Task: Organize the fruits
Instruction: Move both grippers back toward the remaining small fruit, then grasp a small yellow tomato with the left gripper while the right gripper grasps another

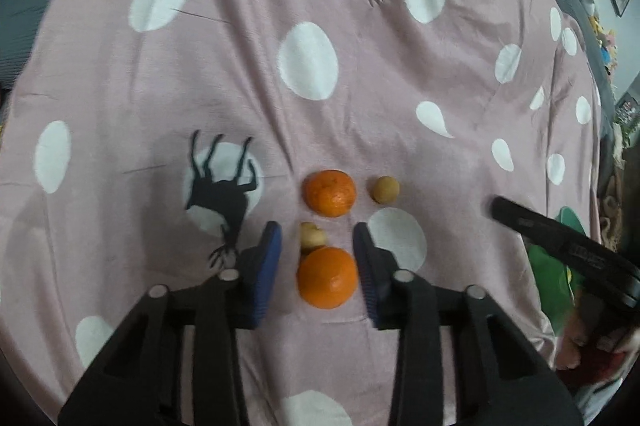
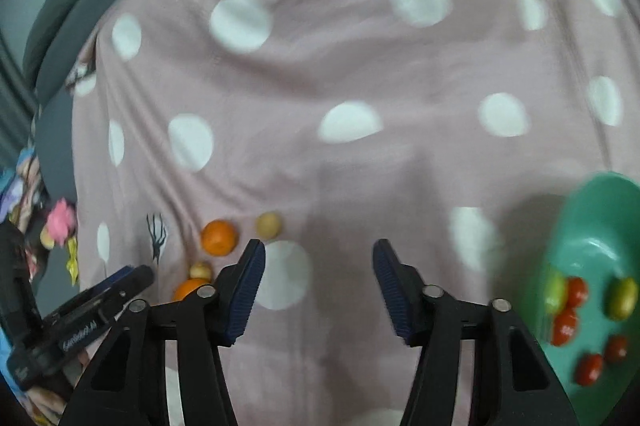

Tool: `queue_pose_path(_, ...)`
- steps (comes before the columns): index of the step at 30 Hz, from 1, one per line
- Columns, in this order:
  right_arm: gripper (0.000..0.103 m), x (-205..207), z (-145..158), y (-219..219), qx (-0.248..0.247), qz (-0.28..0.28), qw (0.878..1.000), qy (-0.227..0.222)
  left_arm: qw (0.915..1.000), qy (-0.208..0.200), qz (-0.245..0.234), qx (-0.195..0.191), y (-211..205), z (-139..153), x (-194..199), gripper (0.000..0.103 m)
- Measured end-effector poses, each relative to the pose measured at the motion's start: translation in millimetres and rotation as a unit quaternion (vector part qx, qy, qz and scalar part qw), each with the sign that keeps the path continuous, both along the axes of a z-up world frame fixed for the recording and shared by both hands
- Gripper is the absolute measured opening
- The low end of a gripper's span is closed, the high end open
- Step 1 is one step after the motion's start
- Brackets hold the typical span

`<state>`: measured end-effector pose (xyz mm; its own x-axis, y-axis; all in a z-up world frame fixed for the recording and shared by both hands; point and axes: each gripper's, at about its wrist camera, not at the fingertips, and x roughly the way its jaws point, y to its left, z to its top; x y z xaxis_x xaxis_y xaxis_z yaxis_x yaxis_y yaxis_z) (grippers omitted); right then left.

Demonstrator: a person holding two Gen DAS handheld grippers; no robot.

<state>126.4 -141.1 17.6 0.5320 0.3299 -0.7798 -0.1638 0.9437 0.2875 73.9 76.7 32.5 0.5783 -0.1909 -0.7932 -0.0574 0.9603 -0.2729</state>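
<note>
Between left tool (image 1: 318, 266) pads: near orange (image 1: 327, 277), untouched.

Pink white-dotted bedsheet (image 1: 240, 74) carries: round orange (image 1: 327, 277) between left jaws, small tan fruit (image 1: 312, 236) and second orange (image 1: 329, 193) beyond, green plastic bowl (image 2: 592, 226) right of right jaws.

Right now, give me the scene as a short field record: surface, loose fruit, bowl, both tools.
surface: pink spotted bedspread
loose fruit: near orange, far orange, two small tan fruits
bowl: green bowl holding small red and green fruits
left tool: straddles the near orange, pads not touching it
right tool: open over bare bedspread, nothing between the fingers
</note>
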Motion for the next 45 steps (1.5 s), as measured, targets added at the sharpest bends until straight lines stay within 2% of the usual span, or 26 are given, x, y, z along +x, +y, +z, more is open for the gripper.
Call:
queue_pose_path(2,0.041,18,-12,17,0.005,0.012,1.0,0.026,1.0,0.005,-0.001,-0.007,0,-2,4,0.024)
queue_pose_path(5,0.028,46,-33,42,0.0,0.019,0.998,0.063,0.9996,0.008,0.001,-0.026,6,-3,4,0.023)
queue_pose_path(10,0.028,65,-47,63,-0.025,0.012,0.997,0.065,0.9991,0.011,0.009,-0.04,15,-3,4,0.023)
queue_pose_path(16,0.028,68,-62,70,-0.022,0.015,0.996,0.087,0.9991,0.015,0.003,-0.041,12,-5,7,0.022)
queue_pose_path(20,0.028,51,-61,60,-0.008,0.012,0.996,0.091,0.9989,0.027,-0.005,-0.037,7,-8,18,0.022)
queue_pose_path(23,0.028,23,-47,33,0.025,0.003,0.996,0.091,0.9986,0.036,-0.021,-0.032,0,-10,22,0.022)
queue_pose_path(27,0.028,-24,-28,-2,0.038,-0.009,0.997,0.071,0.9979,0.057,-0.029,0.007,-15,-15,32,0.022)
queue_pose_path(29,0.028,-40,-22,-19,0.041,-0.019,0.997,0.059,0.997,0.073,-0.024,0.011,-18,-22,37,0.023)
queue_pose_path(31,0.028,-57,-21,-37,0.067,-0.023,0.996,0.054,0.995,0.094,-0.017,0.027,-22,-31,43,0.023)
queue_pose_path(34,0.028,-49,-12,-44,0.082,-0.028,0.995,0.053,0.9921,0.107,-0.001,0.065,-24,-40,48,0.022)
queue_pose_path(36,0.028,-48,-5,-40,0.072,-0.026,0.996,0.038,0.9914,0.109,0.006,0.073,-25,-42,48,0.023)
queue_pose_path(39,0.028,-45,-6,-39,0.065,-0.025,0.997,0.04,0.9906,0.107,0.006,0.086,-29,-44,51,0.023)
queue_pose_path(42,0.028,-41,-12,-36,0.072,-0.026,0.996,0.05,0.991,0.112,-0.002,0.073,-33,-49,58,0.023)
queue_pose_path(45,0.028,-41,-11,-39,0.08,-0.025,0.995,0.053,0.9878,0.147,-0.007,0.051,-32,-63,67,0.025)
